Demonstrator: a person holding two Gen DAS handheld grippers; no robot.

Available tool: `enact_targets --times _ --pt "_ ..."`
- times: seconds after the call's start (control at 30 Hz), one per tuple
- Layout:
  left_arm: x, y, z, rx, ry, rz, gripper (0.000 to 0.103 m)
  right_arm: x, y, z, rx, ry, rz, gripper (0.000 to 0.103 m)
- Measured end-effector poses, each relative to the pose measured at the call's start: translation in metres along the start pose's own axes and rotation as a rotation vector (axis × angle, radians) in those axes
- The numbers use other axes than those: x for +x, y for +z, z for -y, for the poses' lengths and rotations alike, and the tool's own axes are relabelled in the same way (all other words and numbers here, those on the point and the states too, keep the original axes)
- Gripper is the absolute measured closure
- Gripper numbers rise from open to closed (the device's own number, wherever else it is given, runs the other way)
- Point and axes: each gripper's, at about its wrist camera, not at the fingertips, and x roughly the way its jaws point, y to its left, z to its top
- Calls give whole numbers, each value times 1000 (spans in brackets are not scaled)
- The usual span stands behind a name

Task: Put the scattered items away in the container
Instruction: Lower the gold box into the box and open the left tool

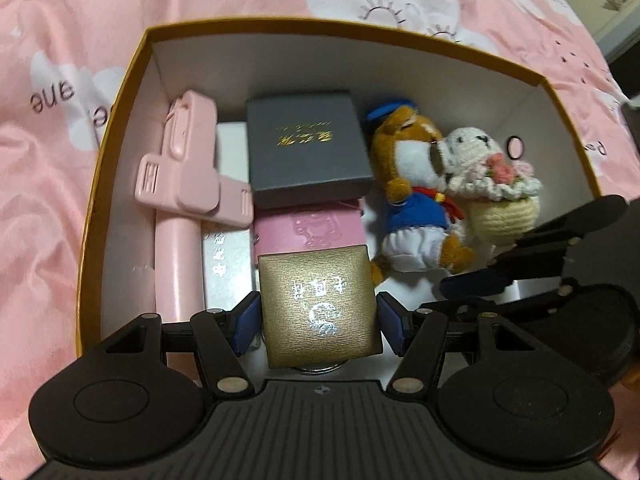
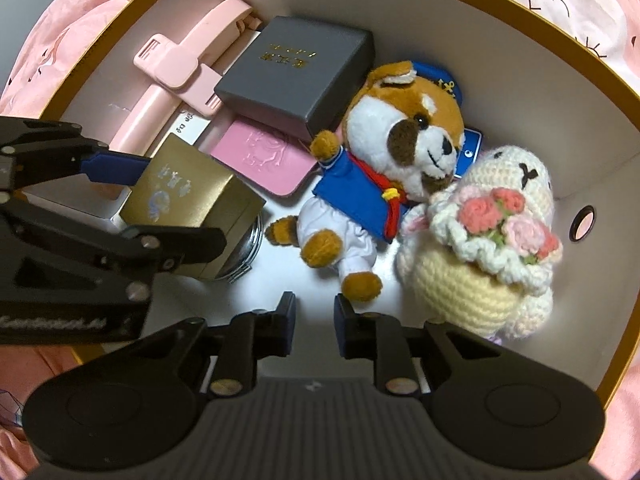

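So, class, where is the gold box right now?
The gold box sits between the left gripper fingers, inside the container, beside the plush dog.

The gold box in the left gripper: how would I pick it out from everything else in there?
Look inside the big container on the pink bedding. Near its closest wall, the left gripper holds the gold box between its blue pads. It is the only brushed-gold box, with silver lettering on its lid; the grey box behind it has gold lettering.
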Motion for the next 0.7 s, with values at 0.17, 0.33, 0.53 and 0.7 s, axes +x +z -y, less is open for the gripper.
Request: enact_targets --times 0.17,0.33,0.53,0.7 --pt "1 2 -1 0 10 6 31 0 2 0 -8 -8 3 79" --pt "1 2 -2 8 7 5 31 0 4 1 -9 -12 5 79" --pt "-15 1 -6 5 -28 54 30 2 7 4 -11 -15 2 78" --pt "-31 0 -8 3 -53 85 30 2 11 4 -18 -21 6 78"
